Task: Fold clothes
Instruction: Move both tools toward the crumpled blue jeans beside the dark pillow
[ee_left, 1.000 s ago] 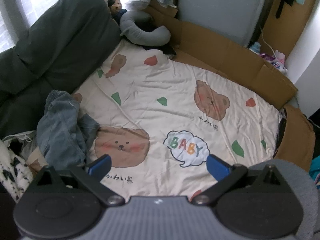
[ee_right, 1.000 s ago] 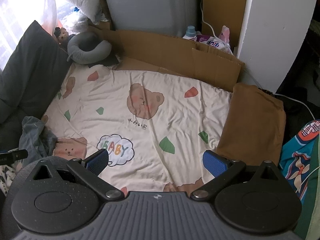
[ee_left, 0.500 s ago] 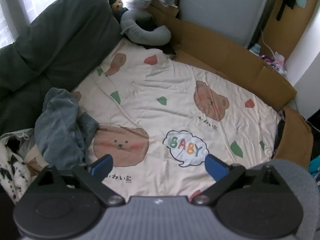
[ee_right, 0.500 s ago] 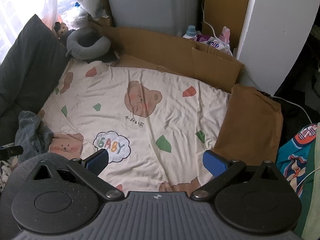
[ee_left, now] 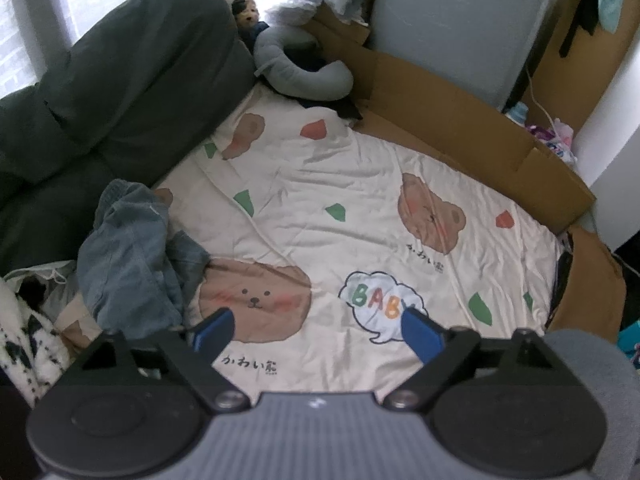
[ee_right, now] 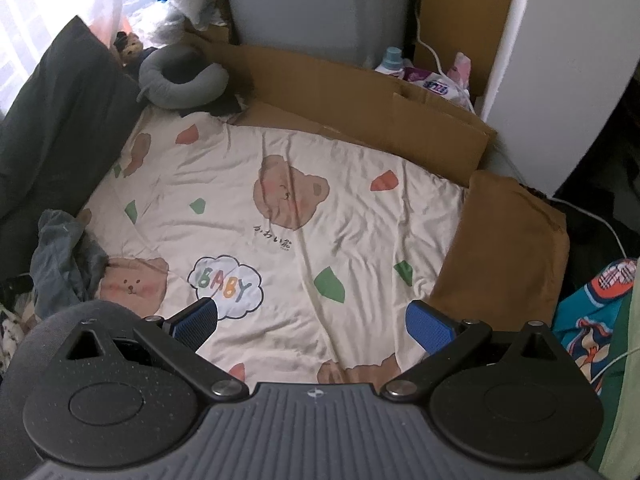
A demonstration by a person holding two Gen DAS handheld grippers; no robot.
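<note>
Nothing folded yet: crumpled grey-blue denim garment (ee_left: pixel 132 256) lies untouched at the edge of the cream bear-print bedsheet (ee_left: pixel 320 208). Left gripper (ee_left: pixel 318 330) jaws apart, just closing slightly, empty; right gripper (ee_right: pixel 314 326) jaws apart, empty.

Left tongs (ee_left: pixel 318 334) tilted steeply down, jaws just closing slightly, nothing between; right tongs (ee_right: pixel 314 324) spread wide, empty.

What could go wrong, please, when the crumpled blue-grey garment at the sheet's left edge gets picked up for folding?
The crumpled blue-grey garment is bunched, so the open left gripper, whose jaws have just been closing with nothing between them, might catch only one layer. It lies against the black-and-white patterned fabric, which could get dragged along. The wrinkled cream bear-print sheet could be pinched too.
</note>
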